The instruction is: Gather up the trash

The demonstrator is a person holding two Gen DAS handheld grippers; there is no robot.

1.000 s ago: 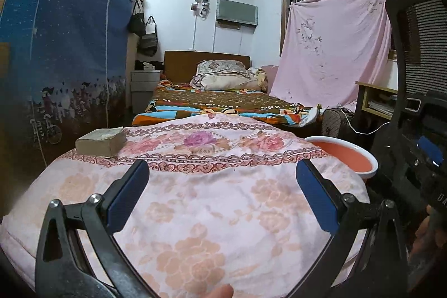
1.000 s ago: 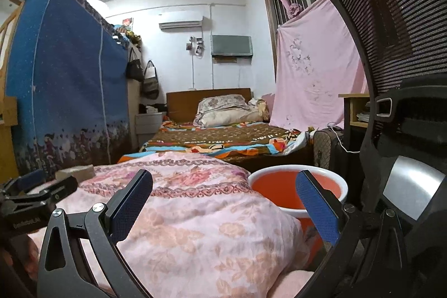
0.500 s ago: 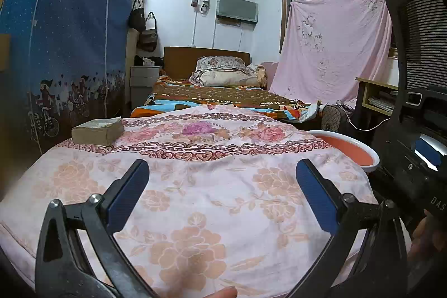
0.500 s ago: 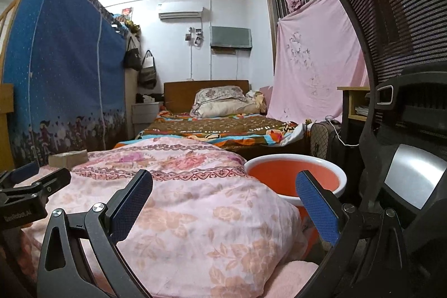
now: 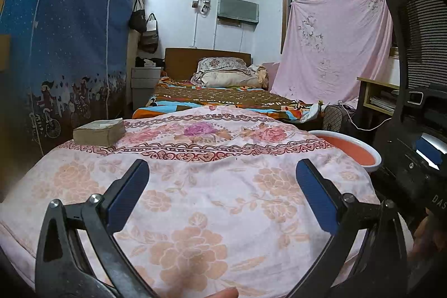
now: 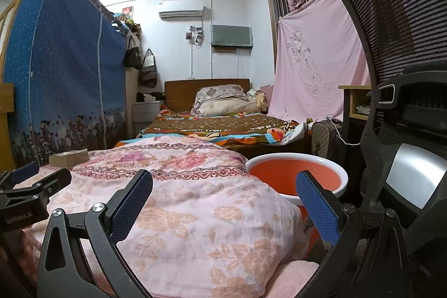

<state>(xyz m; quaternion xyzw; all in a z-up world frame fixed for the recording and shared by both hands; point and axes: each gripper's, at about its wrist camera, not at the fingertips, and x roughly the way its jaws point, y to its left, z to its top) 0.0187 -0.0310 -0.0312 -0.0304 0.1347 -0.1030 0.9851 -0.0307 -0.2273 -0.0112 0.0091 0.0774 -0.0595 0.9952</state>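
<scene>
Bedroom clutter frames a floral quilt (image 5: 212, 203) spread across the lower half of both views. Both tools are held above it with fingers spread wide and nothing between them: the left gripper (image 5: 222, 180) and the right gripper (image 6: 224, 190). A small tan block (image 5: 99, 128), possibly the trash, is seen at left centre on the quilt, untouched. An orange basin (image 6: 296, 176) with a white rim sits at right centre beside the quilt; nothing can be made out inside it. Collection appears not yet begun.
</scene>
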